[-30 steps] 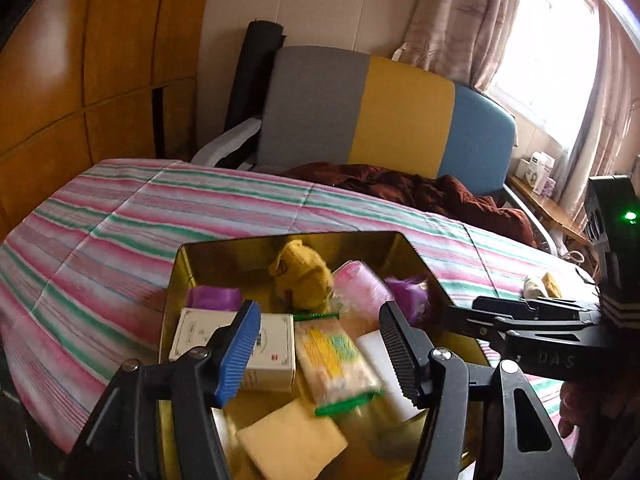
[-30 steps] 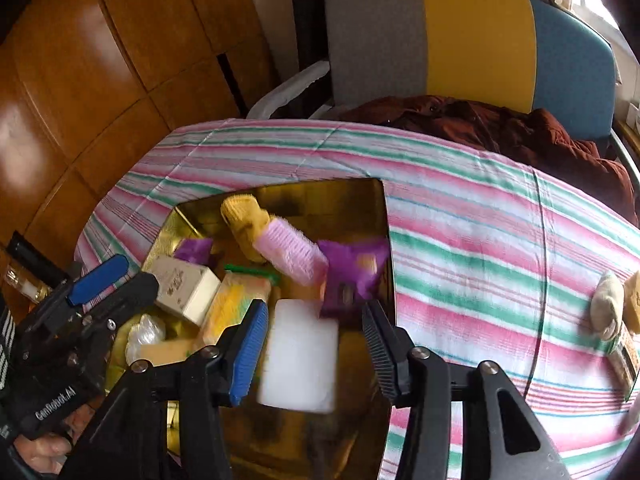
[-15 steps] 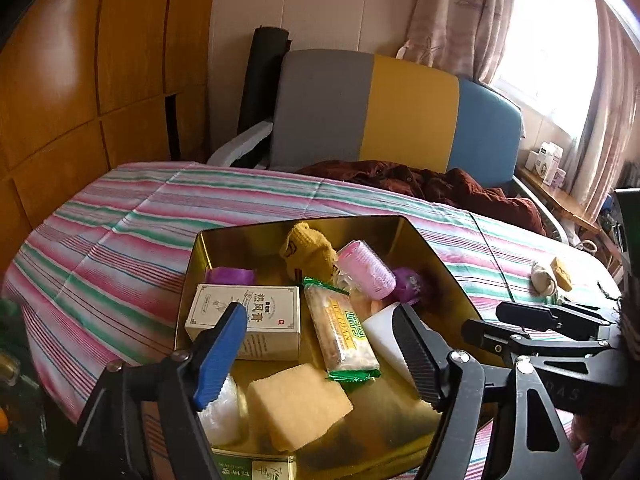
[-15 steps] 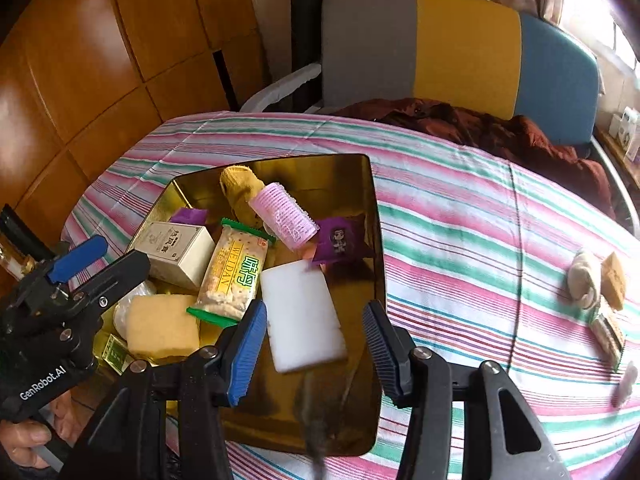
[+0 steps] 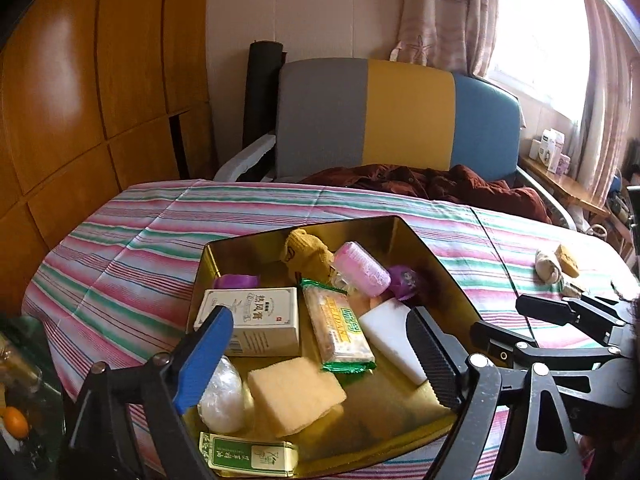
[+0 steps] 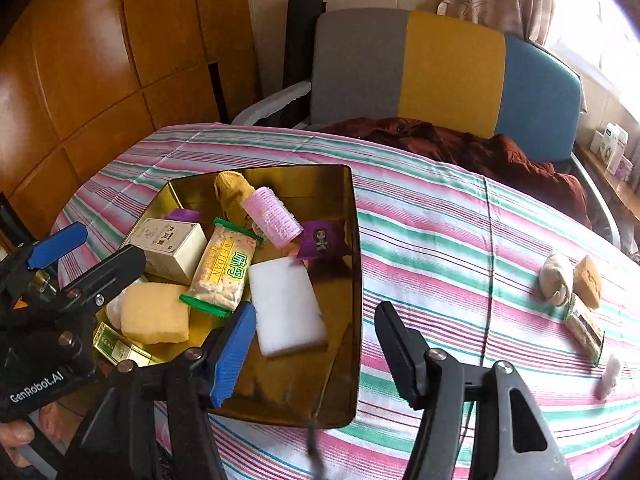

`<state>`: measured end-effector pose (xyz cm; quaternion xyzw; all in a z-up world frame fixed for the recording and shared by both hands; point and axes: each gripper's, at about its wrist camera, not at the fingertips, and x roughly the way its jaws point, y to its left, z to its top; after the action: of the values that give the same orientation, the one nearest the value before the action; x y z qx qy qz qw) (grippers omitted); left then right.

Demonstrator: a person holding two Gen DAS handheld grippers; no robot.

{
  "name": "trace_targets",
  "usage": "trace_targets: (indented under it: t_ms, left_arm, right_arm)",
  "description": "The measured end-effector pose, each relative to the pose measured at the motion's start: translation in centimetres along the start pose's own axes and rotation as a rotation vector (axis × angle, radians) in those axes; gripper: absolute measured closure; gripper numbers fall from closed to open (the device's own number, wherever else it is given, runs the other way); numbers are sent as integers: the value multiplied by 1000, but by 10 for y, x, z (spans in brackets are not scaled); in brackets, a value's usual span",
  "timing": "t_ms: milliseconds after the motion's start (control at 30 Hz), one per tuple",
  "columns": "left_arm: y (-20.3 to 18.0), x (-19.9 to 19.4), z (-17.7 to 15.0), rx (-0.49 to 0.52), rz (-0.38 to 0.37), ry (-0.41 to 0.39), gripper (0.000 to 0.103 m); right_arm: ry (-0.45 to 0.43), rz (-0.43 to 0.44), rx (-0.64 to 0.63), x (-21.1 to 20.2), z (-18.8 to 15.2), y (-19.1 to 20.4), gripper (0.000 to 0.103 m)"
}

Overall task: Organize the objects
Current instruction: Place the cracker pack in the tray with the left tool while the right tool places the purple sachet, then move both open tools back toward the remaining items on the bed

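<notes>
Gold tray (image 6: 352, 280) on the striped cloth (image 6: 440, 220) is the landmark. Left gripper (image 5: 320, 356) hangs over its near-left end, jaws just spreading, wide and empty. Inside, left to right: white box (image 6: 168, 248), yellow sponge (image 6: 154, 312), cracker pack (image 6: 224, 268), pink roller (image 6: 272, 216), white block (image 6: 288, 304). Right gripper (image 6: 316, 344) straddles the tray's near-right edge, jaws just parting, empty. Well right of the tray, loose bits (image 6: 568, 280).

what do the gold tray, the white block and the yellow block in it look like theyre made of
Gold tray: looks like thin metal with a polished finish, since its walls mirror the items inside. White block: probably dense foam, matte and uniform with crisp edges. Yellow block: likely a sponge, with a rough, porous-looking surface and softly rounded corners.
</notes>
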<state>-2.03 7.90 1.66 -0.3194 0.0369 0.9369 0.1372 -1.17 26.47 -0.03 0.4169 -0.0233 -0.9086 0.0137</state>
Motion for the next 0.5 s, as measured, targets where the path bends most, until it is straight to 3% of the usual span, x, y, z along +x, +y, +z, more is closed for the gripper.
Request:
trace_targets:
  t_ms: [100, 500]
  left_arm:
    - [-6, -2, -1, 17, -3, -1, 13]
    - [-31, -8, -3, 94, -18, -7, 9]
  right_arm:
    - [-9, -6, 8, -3, -3, -4, 28]
    - [-21, -76, 61, -10, -15, -41, 27]
